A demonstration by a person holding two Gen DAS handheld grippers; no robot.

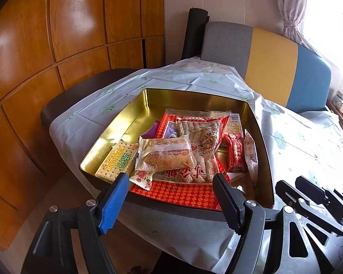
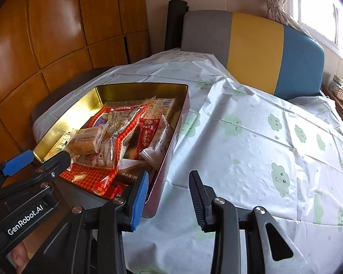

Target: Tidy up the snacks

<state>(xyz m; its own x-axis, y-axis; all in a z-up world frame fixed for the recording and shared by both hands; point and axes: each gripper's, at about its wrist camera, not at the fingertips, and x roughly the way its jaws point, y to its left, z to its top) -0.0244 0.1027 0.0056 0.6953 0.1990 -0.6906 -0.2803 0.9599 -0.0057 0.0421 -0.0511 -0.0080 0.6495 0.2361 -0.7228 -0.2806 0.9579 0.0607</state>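
On the surface [image 2: 251, 150], draped with a pale cloth printed with green clouds, sits a gold-lined tin [image 1: 135, 114] near the left edge, already holding the snacks. Inside lie a large red packet of puffed sticks [image 1: 194, 146], a clear-wrapped golden cake [image 1: 167, 153] resting on top of it, a yellow cracker pack [image 1: 116, 159] against the tin's left wall, a small red bar [image 1: 235, 155] toward the right wall, and a little flowered sweet [image 1: 141, 178] by the near rim. Other wrappers under these are too buried to make out.

The left tool [image 1: 171, 196] hovers at the tin's near rim with its fingers spread wide and nothing between them. The right tool [image 2: 168, 196] hangs just beside the tin's near right corner, over bare cloth; its fingers stand partly apart and grip nothing, though the blue finger [image 2: 140, 202] looks close to the tin's wall, perhaps touching. A fingertip [image 2: 19, 254] shows under the left tool. Behind the surface stands a chair back [image 2: 251, 50] in grey, yellow and blue.
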